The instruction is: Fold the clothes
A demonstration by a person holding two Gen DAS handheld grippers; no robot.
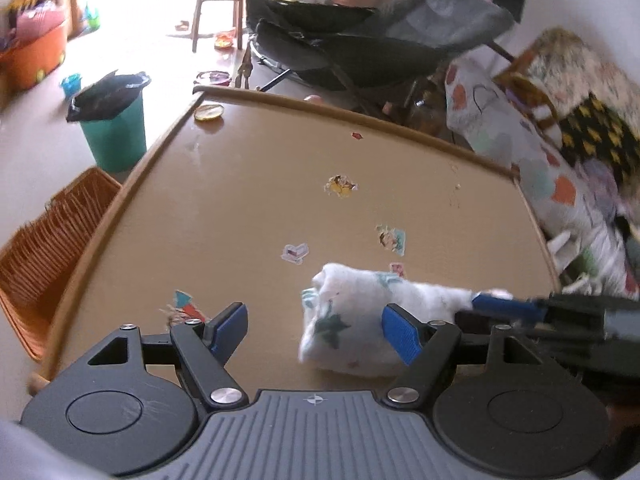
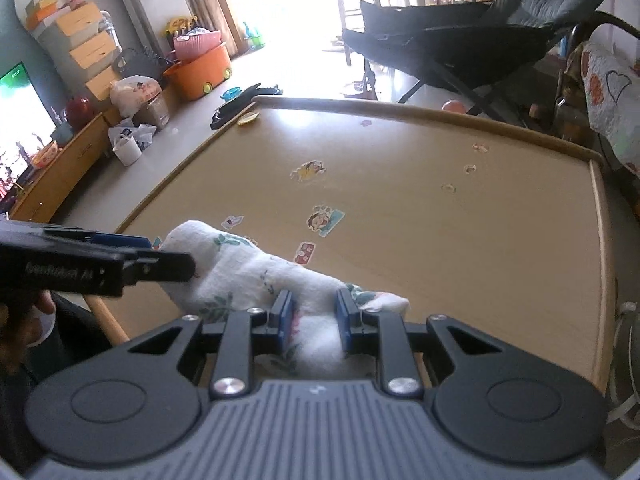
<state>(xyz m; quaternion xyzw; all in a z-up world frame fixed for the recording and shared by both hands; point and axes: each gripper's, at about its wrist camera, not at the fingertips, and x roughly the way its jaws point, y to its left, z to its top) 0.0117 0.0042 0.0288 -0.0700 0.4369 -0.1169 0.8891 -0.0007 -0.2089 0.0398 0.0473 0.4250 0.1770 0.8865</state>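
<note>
Near the bottom centre of the right wrist view lies the white printed garment (image 2: 256, 276), already gathered into a thick, lumpy bundle on the desk (image 2: 460, 216), close to its near edge. It looks folded down to a compact roll, though loosely and unevenly, so I judge the folding well along with tidying or a last fold left. The right gripper (image 2: 314, 320) has its jaws clenched on one end of the bundle, cloth bulging between the blue pads. The left gripper (image 1: 314, 330) hangs with jaws released, wide apart, the bundle's other end just inside its right pad. An orange basket (image 1: 48, 240) stands at the left edge
</note>
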